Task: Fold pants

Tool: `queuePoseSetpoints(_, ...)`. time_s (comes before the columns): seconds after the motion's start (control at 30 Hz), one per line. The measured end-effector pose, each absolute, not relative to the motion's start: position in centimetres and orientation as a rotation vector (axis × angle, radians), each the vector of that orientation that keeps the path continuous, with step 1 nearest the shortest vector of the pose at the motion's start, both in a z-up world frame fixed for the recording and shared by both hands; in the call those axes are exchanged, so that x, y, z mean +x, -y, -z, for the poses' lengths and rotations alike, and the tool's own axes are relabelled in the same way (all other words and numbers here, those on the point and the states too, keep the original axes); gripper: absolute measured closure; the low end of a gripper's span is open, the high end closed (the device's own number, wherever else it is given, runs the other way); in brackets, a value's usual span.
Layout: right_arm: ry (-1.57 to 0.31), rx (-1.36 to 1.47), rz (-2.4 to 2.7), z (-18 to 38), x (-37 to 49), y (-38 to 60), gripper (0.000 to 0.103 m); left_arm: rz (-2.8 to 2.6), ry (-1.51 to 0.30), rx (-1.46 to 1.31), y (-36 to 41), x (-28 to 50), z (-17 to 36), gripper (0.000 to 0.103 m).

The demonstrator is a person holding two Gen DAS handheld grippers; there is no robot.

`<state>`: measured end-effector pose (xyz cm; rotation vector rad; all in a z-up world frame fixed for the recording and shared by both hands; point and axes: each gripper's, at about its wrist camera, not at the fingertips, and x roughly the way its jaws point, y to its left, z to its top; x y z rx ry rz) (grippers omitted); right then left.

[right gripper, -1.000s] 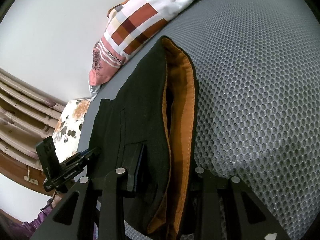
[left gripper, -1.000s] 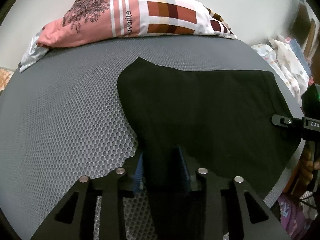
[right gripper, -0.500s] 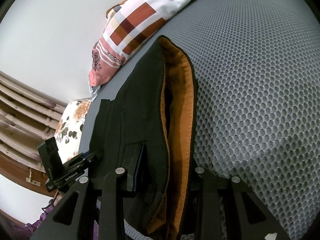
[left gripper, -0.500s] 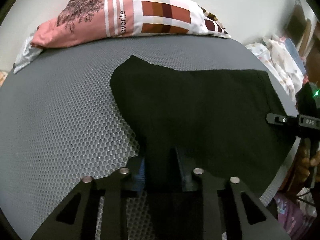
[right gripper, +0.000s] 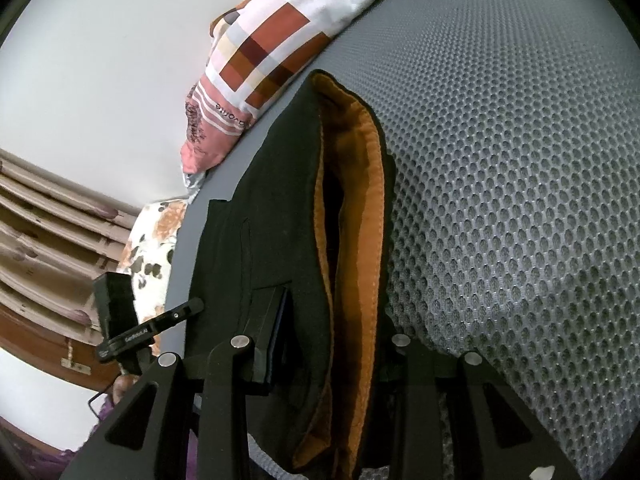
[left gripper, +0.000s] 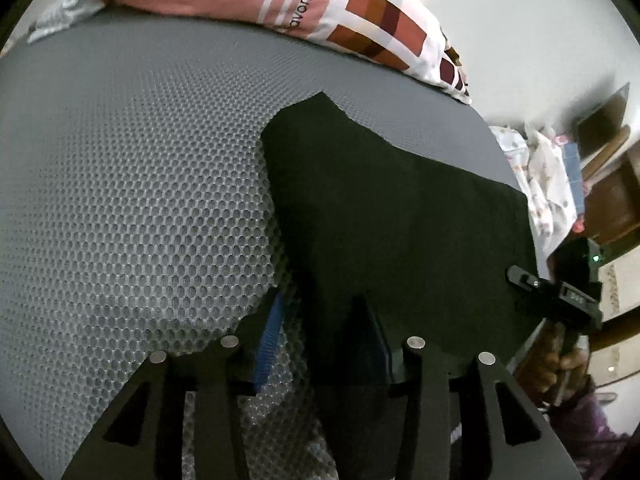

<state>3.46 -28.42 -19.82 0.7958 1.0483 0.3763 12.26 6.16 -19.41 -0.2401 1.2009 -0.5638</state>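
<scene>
A: The black pants (left gripper: 392, 216) are spread on the grey mesh mattress (left gripper: 132, 200), near a patterned pillow (left gripper: 280, 4) at the far edge.

B: The left hand-held gripper (left gripper: 320, 332) is seen opening, fabric lying loose between its jaws. The right hand-held gripper (right gripper: 332, 344) is opening slightly around the orange-lined waistband (right gripper: 360, 208).

The left gripper (left gripper: 320, 328) is pointed steeply downward, its jaws opening, dark cloth lying between them. The right gripper (right gripper: 332, 340) is angled downward, jaws opening, fabric between them. A hand (left gripper: 560, 364) is seen at 4 o'clock.
</scene>
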Motion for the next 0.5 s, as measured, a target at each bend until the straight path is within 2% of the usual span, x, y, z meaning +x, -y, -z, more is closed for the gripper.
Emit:
queuePoseSetpoints(0.13,-1.059,0.840,-0.397,20.2,3.4,28.8,0.072,0.636,-1.218,-0.233,-5.5,12.0,19.3,0.048)
queuePoseSetpoints(0.4,-1.122,0.897,-0.417,20.6,3.1,29.9,0.072,0.602,-1.135,-0.006,-2.7,10.0,19.0,0.050)
queuePoseSetpoints(0.5,-1.140,0.921,-0.412,20.8,2.6,30.5,0.073,0.590,-1.137,-0.001,-2.5,10.1,19.1,0.050)
